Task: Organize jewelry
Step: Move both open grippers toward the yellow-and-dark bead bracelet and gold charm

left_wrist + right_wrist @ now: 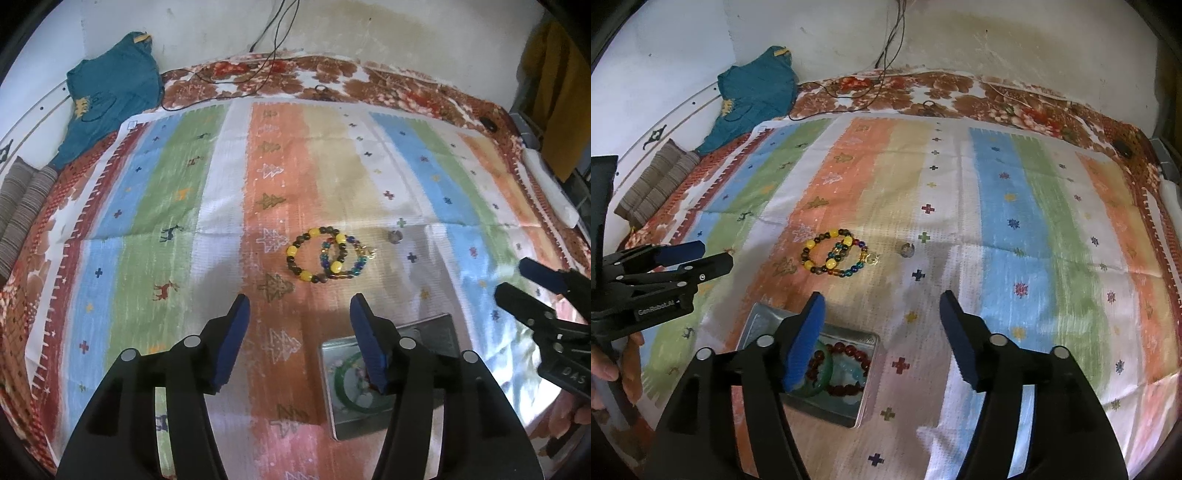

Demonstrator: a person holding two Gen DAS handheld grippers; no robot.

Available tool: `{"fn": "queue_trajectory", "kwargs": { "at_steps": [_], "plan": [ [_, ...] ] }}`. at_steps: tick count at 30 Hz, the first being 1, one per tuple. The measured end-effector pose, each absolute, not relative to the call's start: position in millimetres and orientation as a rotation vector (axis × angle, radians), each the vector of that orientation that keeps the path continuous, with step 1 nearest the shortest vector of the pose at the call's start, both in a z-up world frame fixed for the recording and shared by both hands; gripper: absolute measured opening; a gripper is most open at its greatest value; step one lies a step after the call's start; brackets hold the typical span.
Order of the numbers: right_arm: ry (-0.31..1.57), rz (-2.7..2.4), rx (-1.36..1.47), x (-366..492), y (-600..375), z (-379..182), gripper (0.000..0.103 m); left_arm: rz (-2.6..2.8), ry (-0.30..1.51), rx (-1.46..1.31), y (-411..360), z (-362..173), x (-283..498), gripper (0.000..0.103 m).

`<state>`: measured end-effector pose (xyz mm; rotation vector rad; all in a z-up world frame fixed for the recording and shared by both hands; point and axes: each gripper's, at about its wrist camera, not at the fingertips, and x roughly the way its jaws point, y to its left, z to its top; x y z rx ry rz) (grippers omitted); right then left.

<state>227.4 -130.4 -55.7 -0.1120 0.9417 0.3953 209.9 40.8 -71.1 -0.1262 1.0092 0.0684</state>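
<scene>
Hovering over a striped cloth [229, 155] spread on a bed, I have both grippers empty and angled down. My left gripper [300, 314] has its blue pads apart with nothing between them; my right gripper [882, 314] is likewise spread, gripping nothing.

A metal tin [866, 400] sits on the cloth, close below both grippers. It already holds a green bangle [822, 384], a dark red bead bracelet [857, 356] and something pale blue I cannot make out.

Still loose on the cloth, further out than the tin, lie two bead bracelets, touching and overlapping: a yellow bracelet [295, 254] with brown beads on the left, and a blue bracelet [356, 267] with a small gold charm on the right. A ring [396, 236], small and blurred, lies alone to the right of them.

I judge the sorting partly done: some pieces are in the tin, three remain outside. The step in hand looks like a reach for the next piece.

Next, I would carry one gripper forward over the bracelet pair, lower the pads around a single strand and close gently. Because the two overlap, lifting one may drag the other, so I would pick from an outer edge.
</scene>
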Motion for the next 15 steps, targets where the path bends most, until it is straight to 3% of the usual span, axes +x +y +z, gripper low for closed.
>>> {"fn": "queue_trajectory", "kwargs": {
  "at_steps": [15],
  "plan": [
    [0.983,0.359,-0.095,263.4,-128.2,-74.6,0.070,0.103,1.031,-0.105,51.3,-89.1,238.8,0.062]
  ]
}}
